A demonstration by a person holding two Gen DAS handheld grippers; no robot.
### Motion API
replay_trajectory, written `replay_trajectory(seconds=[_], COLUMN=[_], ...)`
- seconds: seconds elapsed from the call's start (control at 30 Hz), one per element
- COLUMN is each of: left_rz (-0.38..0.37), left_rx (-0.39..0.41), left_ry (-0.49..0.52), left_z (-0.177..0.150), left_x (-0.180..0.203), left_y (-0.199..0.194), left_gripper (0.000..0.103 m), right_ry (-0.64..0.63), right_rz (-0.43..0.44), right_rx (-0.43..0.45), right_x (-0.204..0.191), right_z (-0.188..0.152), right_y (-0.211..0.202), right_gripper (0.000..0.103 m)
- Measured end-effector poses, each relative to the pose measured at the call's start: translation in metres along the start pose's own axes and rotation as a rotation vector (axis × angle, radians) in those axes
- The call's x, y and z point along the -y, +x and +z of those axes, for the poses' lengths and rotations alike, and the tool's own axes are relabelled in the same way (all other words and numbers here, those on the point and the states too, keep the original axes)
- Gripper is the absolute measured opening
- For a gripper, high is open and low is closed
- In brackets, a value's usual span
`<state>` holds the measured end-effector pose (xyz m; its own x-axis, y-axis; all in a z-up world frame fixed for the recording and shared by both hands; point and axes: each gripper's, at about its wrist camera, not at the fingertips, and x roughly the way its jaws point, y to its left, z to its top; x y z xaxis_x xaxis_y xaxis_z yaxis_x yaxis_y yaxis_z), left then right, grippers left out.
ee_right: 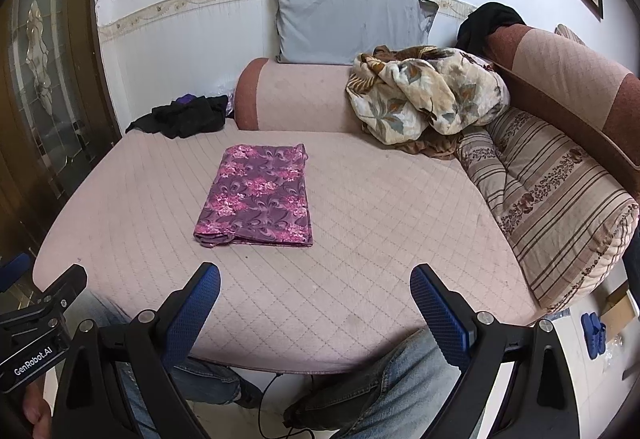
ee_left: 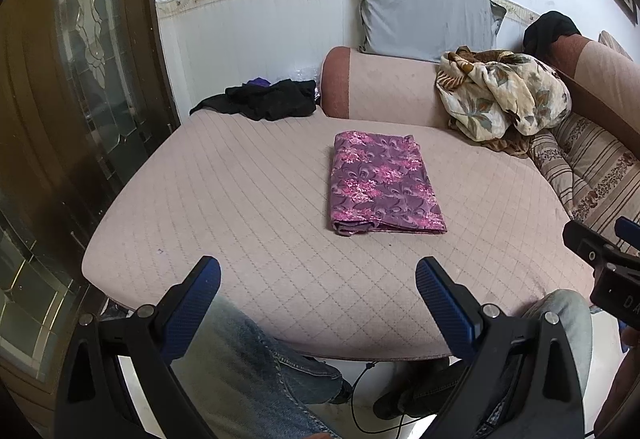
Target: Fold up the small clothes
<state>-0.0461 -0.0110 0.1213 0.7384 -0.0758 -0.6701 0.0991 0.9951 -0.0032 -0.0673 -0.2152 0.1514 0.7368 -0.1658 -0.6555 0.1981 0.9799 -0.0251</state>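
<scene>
A purple cloth with pink flowers [ee_left: 382,185] [ee_right: 258,197] lies folded into a flat rectangle on the pink quilted sofa seat [ee_left: 240,199] [ee_right: 380,219]. My left gripper [ee_left: 318,279] hovers open above the seat's front edge, well short of the cloth, with nothing between its blue pads. My right gripper [ee_right: 316,287] is open too, held back from the cloth and to its right. Each gripper shows at the edge of the other's view.
A heap of black clothes [ee_left: 264,101] [ee_right: 186,115] lies at the seat's far left. A crumpled floral blanket [ee_left: 500,99] [ee_right: 428,95], a grey pillow [ee_right: 348,25] and a striped cushion [ee_right: 552,207] sit at the back and right. A person's jeans-clad legs [ee_left: 256,371] are below.
</scene>
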Motion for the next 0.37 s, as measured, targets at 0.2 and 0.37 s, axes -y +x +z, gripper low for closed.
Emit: replay_trajectory(seconds=[0.2, 0.37], left_rz=[-0.017, -0.02], left_rx=[-0.014, -0.007], left_ry=[-0.024, 0.007], left_z=[0.002, 0.01], left_x=[0.0, 0.006], left_y=[0.02, 0.078], left_gripper=[0.098, 0.098], right_ry=[0.012, 0.016], right_rz=[0.027, 0.068], right_rx=[-0.019, -0.009], right_x=[0.0, -0.001], right_z=[0.002, 0.005], right_y=[0.019, 0.049], right_gripper=[0.098, 0.103])
